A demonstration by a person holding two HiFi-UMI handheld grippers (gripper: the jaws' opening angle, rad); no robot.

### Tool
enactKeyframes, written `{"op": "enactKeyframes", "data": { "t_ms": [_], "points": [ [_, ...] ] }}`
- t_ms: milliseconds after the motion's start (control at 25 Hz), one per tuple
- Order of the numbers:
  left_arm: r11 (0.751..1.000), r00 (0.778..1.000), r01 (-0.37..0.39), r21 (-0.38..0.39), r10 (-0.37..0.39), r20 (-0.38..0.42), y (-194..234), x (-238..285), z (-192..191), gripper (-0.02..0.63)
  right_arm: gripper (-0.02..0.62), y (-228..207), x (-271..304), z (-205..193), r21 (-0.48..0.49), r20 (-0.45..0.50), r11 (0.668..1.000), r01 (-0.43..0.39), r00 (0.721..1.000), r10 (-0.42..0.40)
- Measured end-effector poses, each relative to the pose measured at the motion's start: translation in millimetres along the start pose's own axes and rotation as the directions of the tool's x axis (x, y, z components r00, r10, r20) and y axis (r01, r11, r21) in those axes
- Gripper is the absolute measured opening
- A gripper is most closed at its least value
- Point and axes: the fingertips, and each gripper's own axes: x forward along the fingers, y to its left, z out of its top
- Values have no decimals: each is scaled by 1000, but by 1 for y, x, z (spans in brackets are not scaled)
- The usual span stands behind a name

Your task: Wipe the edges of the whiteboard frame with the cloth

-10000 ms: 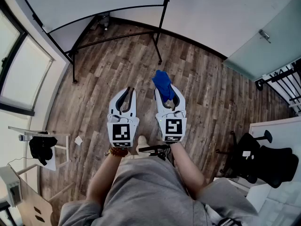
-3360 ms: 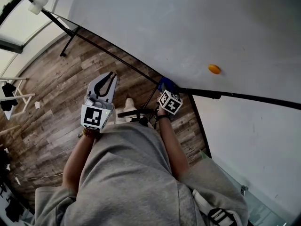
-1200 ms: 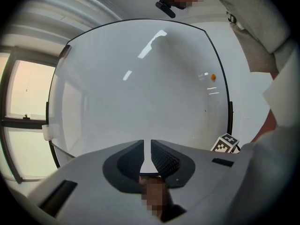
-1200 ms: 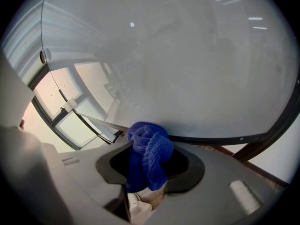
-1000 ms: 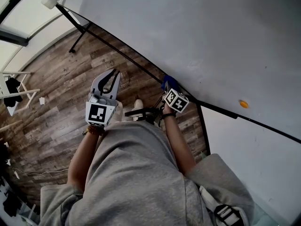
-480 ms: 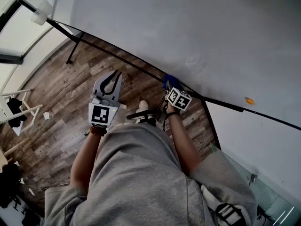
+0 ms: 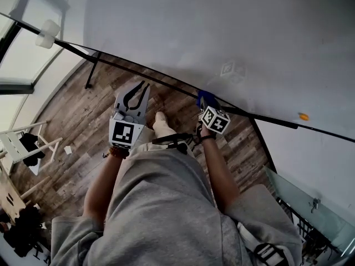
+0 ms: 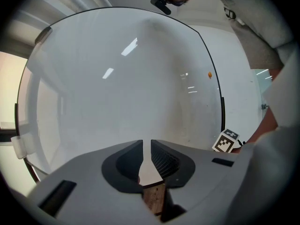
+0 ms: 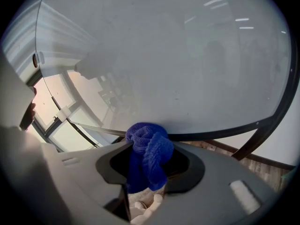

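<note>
One blue cloth (image 9: 149,154), bunched up, is clamped between the right gripper (image 9: 148,146) jaws. Its top wad touches the black bottom edge of the whiteboard frame (image 9: 225,128). The left gripper (image 8: 146,149) has its jaws drawn almost together with only a thin slit, and nothing is in them. It is held apart from the frame, above the wood floor (image 7: 72,121). There is one whiteboard (image 7: 222,32), with one small orange dot (image 7: 303,116) on it, well right of the cloth. Two grippers, one person.

I've walked up to the whiteboard (image 7: 194,32); my right gripper (image 7: 208,105) has pressed the cloth (image 7: 206,97) onto its bottom frame (image 7: 266,119) and slid left, away from the orange dot (image 7: 302,116).
</note>
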Motion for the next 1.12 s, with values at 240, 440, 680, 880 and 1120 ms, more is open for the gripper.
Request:
{"op": "enactKeyframes", "data": {
  "t_ms": [240,440,680,880,1120],
  "points": [
    [1000,1000,24,-10,-24,11,-8,12,8,52,172,3,2,2,-3,-5,1000,-11,1000,11],
    [998,998,60,-9,-60,17,-11,19,8,51,172,2,1,1,2,-7,1000,1,1000,-1],
    [993,993,114,7,-114,23,-8,24,5,52,173,1,3,0,54,0,999,4,1000,-4],
    [987,987,158,13,-159,15,-1,23,4,52,173,3,2,0,98,-9,995,18,1000,-17],
    [985,985,174,15,-174,16,11,21,4,52,173,11,6,-1,127,-27,992,12,1000,-9]
  ]
}}
